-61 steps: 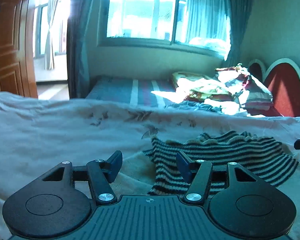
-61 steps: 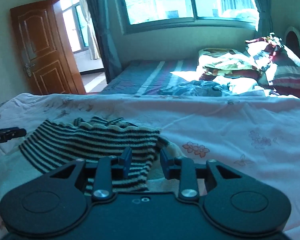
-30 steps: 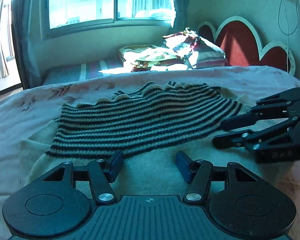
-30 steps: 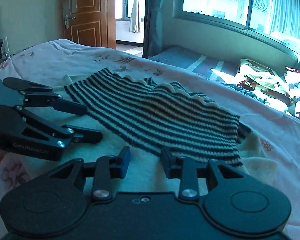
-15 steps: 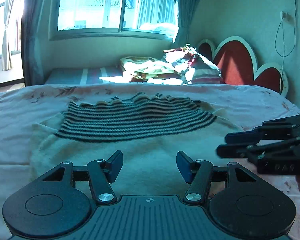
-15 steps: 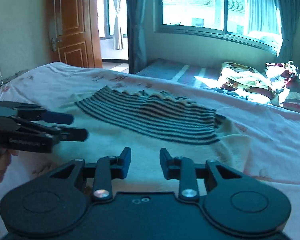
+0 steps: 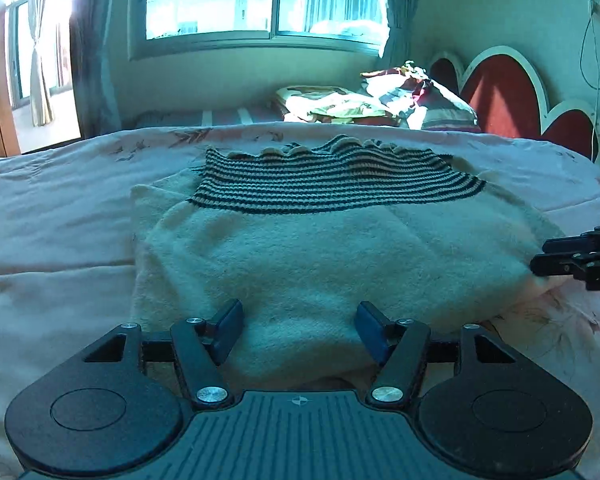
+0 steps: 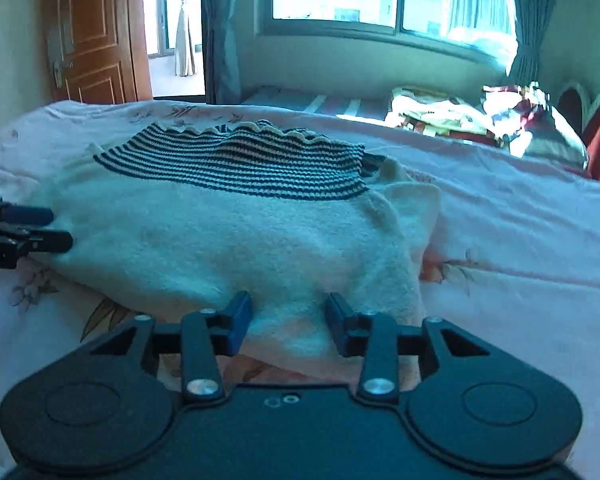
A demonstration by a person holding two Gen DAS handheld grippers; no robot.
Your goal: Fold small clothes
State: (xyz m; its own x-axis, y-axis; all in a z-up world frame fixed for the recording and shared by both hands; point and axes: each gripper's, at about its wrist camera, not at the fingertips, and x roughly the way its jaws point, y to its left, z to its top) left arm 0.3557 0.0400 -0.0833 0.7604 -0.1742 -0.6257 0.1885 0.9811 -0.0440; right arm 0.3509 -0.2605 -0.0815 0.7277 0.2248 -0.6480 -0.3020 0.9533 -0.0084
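Garment: a small cream sweater [image 7: 300, 256] with a dark-and-tan striped band [image 7: 332, 188] along its far edge, lying flat on the bedspread [image 7: 52, 208], near hem toward both cameras.
Bedspread: pale pink with a floral print, creased, covering the near bed.
Left gripper [image 7: 298, 330]: at the sweater's near hem, left part; its 2 blue-tipped fingers [image 7: 228, 326] are spread wide, with cream fabric lying between them, nothing clamped.
Right gripper [image 8: 288, 324]: at the near hem, right part, close to the folded right sleeve [image 8: 416, 216]; fingers parted, fabric between them, nothing pinched.
Cross views: the right gripper's tips show at the right edge of the left wrist view, just beside the sweater's right edge; the left gripper's tips show at the left edge of the right wrist view, just beside its left edge.
Far side: a second bed with a striped sheet [image 8: 324, 104] and a heap of bedding [image 7: 380, 100] under the window [image 7: 260, 0].
Right far: red scalloped headboard [image 7: 508, 104].
Left far: brown wooden door [image 8: 88, 36].
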